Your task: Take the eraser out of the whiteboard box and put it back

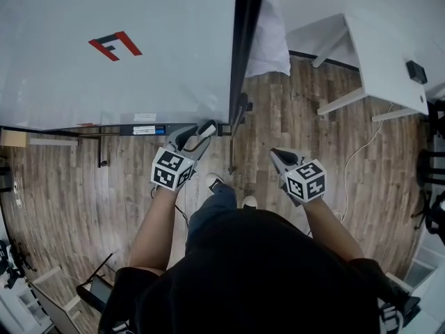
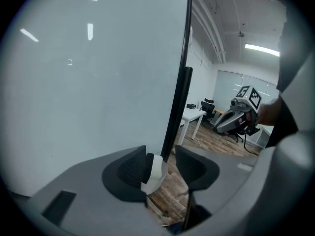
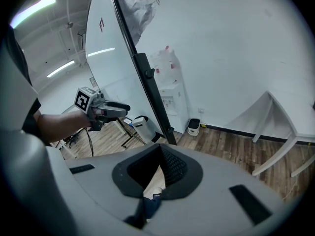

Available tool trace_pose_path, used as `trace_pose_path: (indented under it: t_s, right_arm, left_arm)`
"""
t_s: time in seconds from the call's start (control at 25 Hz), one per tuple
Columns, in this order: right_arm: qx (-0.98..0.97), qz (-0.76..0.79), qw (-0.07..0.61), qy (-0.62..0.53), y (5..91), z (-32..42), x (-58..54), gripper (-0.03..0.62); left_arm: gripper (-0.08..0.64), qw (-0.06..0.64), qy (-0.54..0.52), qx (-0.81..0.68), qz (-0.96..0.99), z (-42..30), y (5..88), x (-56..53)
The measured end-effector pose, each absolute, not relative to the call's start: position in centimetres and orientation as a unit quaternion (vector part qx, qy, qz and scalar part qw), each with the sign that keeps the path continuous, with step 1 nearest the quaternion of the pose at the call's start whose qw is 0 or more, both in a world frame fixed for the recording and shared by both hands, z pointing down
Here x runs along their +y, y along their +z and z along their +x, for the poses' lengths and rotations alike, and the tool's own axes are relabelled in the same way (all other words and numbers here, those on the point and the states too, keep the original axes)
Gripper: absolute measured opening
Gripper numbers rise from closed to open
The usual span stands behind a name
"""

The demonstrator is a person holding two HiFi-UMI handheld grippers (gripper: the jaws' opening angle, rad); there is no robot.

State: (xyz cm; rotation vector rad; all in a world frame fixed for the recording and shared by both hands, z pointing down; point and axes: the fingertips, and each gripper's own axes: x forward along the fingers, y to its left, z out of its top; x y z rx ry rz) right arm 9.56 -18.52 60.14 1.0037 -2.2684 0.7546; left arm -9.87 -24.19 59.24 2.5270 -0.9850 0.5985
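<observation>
Head view steeply down, gripper views forward, whiteboard point(image 1: 118, 47) shared

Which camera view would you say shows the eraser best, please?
The left gripper view: the eraser sits close up against one jaw of the left hand-held gripper. The head view shows only a small white sliver at that gripper's tip; the right gripper view shows that gripper far off, the eraser indistinct.

One whiteboard point(image 1: 104, 47) was counted, with one red mark point(image 1: 115, 45) on it. Two grippers were counted, the left gripper point(image 1: 198, 132) and the right gripper point(image 1: 278, 156), and two marker cubes point(image 1: 172, 169). One eraser point(image 2: 153, 173) and one white table point(image 1: 386, 54) were counted.
</observation>
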Motion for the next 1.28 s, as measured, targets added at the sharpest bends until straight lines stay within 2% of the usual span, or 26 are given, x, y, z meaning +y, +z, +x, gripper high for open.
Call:
trace_pose_path:
  t_s: [0.32,0.92,1.28]
  right_arm:
    - [-0.837,0.376,0.273,0.288,60.7,9.7,-18.8,-0.005]
    - [-0.828,0.383,0.28,0.299,61.4,10.7,-18.8,-0.005]
    - [-0.826,0.384,0.28,0.303,61.5,11.1,-19.1,-0.005]
  left_arm:
    - [0.25,0.184,0.248,-0.339,0.889,-9.3,61.9,-25.1]
    - [0.25,0.193,0.264,-0.328,0.886,-8.2,64.7,-26.3]
    - [0.211,0.19,0.275,-0.328,0.883,-8.0,65.4,-26.6]
